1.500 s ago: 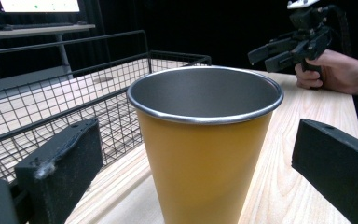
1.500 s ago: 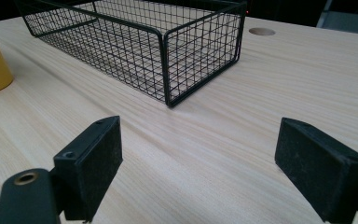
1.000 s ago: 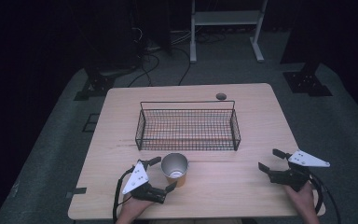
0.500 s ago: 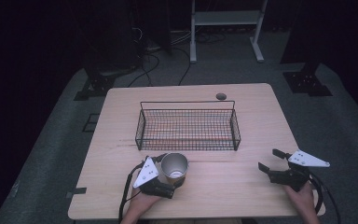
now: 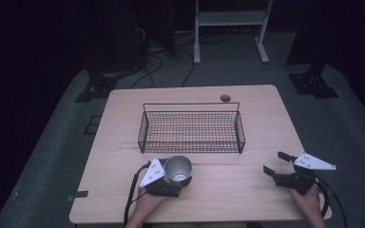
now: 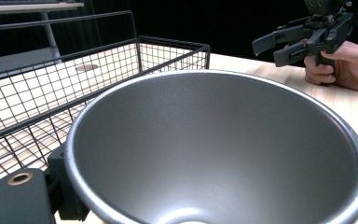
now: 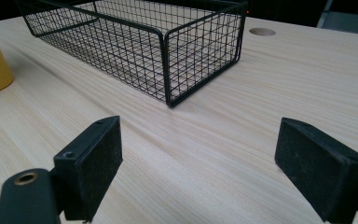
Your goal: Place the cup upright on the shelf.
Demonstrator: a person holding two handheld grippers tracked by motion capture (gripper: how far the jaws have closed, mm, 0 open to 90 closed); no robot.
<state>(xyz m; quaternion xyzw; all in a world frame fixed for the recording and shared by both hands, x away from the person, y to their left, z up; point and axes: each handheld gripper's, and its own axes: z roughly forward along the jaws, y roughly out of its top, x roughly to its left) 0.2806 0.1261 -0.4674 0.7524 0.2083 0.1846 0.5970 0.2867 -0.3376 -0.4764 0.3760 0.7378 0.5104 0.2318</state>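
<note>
Left gripper (image 5: 179, 183) clamped on tapered steel cup with yellow outer wall (image 5: 177, 168), jaws pressed on both sides near rim. Cup upright, mouth open upward, near front edge of light wood table (image 5: 266, 114), just in front of black wire mesh basket (image 5: 191, 130), left of basket centre. Right gripper (image 5: 276, 165) low over table at front right, jaws spread wide, holding nothing, well apart from cup and basket.
</note>
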